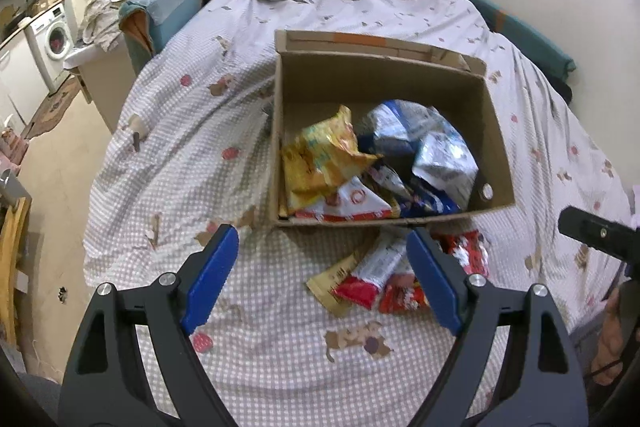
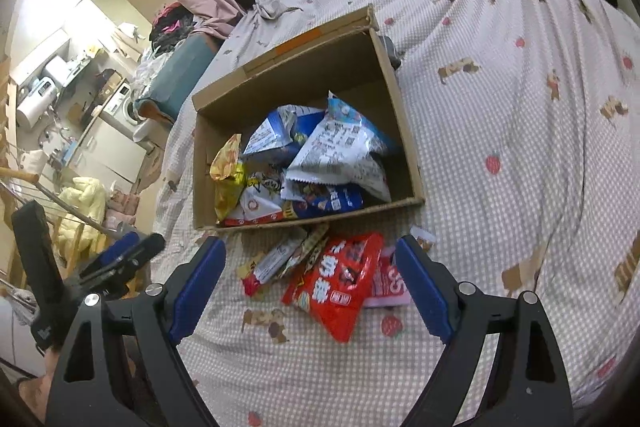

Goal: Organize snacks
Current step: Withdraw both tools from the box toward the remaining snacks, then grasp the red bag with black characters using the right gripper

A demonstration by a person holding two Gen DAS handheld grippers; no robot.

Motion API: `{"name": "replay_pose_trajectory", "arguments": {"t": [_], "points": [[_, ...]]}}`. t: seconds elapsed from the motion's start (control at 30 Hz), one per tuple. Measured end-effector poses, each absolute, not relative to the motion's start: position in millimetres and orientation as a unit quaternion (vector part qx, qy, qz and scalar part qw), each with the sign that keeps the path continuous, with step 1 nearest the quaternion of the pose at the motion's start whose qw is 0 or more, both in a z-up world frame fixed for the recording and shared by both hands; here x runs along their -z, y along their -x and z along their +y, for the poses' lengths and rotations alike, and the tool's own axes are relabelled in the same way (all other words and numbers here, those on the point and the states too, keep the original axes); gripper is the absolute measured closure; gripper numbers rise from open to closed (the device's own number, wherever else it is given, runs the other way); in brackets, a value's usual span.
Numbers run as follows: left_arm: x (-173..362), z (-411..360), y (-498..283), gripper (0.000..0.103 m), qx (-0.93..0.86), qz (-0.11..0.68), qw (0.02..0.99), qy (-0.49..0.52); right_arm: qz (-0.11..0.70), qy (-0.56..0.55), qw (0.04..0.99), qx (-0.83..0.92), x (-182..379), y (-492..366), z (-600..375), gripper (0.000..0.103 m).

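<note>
Two hand-held grippers with black frames and blue finger pads hover above a bed covered in a checked, animal-print sheet (image 1: pixel 192 131). Left gripper (image 1: pixel 322 267): jaws spread wide, nothing between the pads. Right gripper (image 2: pixel 310 273): jaws likewise spread wide, holding nothing.

An open brown cardboard box (image 1: pixel 496 131) stands on the sheet directly ahead of both grippers. Inside it lie a yellow crinkled snack bag (image 1: pixel 320 159) on the left side, silver-and-blue foil snack bags (image 2: pixel 340 151) toward the right and rear, and a white-and-red packet (image 1: pixel 352 205) against the near wall.

Outside the box, just in front of its near wall, a small heap of loose snacks lies on the sheet. It includes a large red packet with white lettering (image 2: pixel 336 287), a pink packet (image 2: pixel 386 285) partly under its right edge, and a slim red-and-white wrapper (image 2: pixel 266 267) to its left. In the right wrist view this heap sits between the right gripper's open fingers, below them and untouched. In the left wrist view the same heap lies beside the inner face of the left gripper's right pad (image 1: pixel 434 283), partly hidden by it.
</note>
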State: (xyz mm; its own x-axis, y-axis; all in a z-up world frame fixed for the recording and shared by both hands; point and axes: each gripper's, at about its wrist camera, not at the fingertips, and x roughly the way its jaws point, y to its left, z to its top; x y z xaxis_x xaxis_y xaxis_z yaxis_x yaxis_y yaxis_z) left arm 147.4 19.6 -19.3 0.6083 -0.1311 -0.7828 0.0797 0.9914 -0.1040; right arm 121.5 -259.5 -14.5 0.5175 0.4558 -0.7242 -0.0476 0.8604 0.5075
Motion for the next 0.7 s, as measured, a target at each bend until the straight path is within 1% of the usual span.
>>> {"name": "replay_pose_trajectory", "arguments": {"t": [0.3,0.57,0.7], "points": [[24,19,-132,0.019,0.054,0.444,0.893,0.044,0.482,-0.235,0.831,-0.149,25,-106,-266,0.014],[29,21,-130,0.019,0.053,0.452,0.888,0.059,0.506,-0.223,0.822,-0.134,37,-100,-277,0.014],[28,18,-131,0.019,0.045,0.451,0.89,0.045,0.519,-0.222,0.817,-0.115,45,-101,-281,0.014]]}}
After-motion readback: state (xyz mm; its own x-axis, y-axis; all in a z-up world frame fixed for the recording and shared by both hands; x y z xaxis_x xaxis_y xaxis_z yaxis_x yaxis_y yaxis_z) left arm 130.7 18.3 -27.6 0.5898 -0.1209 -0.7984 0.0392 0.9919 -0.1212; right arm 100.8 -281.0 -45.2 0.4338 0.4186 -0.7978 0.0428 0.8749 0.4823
